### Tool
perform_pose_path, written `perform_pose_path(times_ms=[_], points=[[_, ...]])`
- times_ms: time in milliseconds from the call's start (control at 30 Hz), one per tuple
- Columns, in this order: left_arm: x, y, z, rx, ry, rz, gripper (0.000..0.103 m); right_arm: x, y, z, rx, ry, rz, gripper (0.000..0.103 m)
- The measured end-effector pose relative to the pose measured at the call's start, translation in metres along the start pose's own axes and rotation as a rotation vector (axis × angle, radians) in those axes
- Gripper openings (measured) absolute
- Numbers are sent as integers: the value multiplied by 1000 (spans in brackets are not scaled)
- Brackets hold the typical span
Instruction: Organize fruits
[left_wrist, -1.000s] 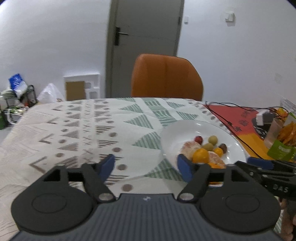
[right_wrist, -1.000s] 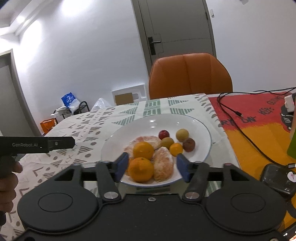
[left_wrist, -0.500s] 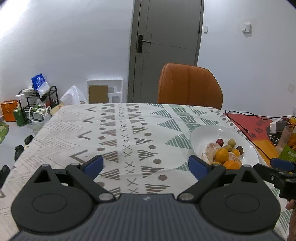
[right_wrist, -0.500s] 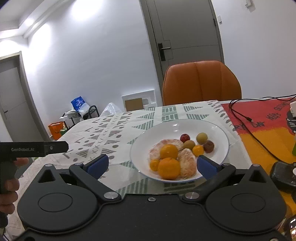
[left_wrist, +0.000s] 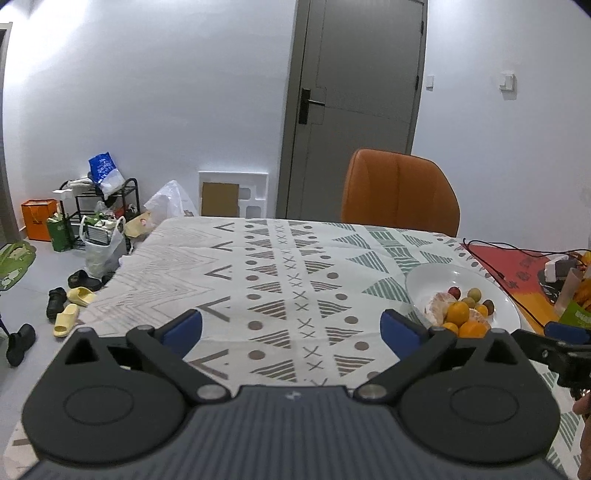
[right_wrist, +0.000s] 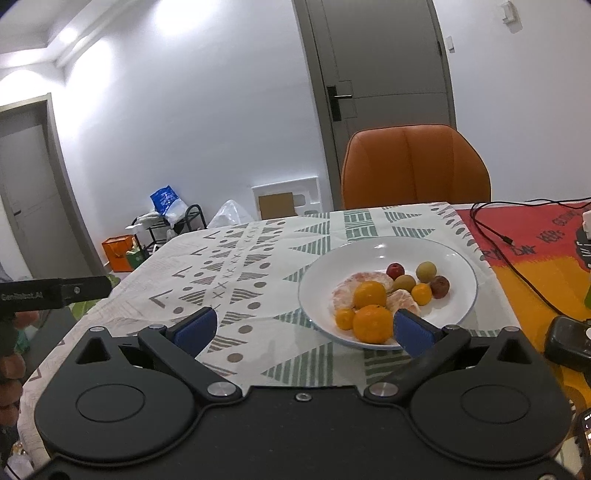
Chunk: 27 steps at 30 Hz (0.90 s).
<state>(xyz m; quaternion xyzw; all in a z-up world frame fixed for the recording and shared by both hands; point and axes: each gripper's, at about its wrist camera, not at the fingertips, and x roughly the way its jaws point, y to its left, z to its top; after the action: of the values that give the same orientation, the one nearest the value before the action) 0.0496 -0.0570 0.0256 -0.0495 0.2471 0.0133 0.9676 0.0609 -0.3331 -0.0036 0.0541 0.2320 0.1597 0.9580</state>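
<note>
Right tool (right_wrist: 304, 328) spread wide, empty, fruit plate (right_wrist: 458, 291) just ahead by its right finger, left tool (left_wrist: 291, 328) likewise spread.

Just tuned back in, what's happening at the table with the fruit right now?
A person holds a tool in each hand above the patterned tablecloth. The left tool and the right tool are both open and hold nothing. All the fruit sits on the white plate: oranges, peeled citrus and small round fruits. Neither tool touches any fruit.
</note>
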Motion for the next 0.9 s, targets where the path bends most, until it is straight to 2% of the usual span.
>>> perform_pose_path(times_ms=[467,900], points=[[-40,26,-10,-21,-35,8,103,-23,24,-4,-22,-15,25,103],[-52,41,-24,-7,-16,30,103,-35,33,-16,-21,6,40,103]])
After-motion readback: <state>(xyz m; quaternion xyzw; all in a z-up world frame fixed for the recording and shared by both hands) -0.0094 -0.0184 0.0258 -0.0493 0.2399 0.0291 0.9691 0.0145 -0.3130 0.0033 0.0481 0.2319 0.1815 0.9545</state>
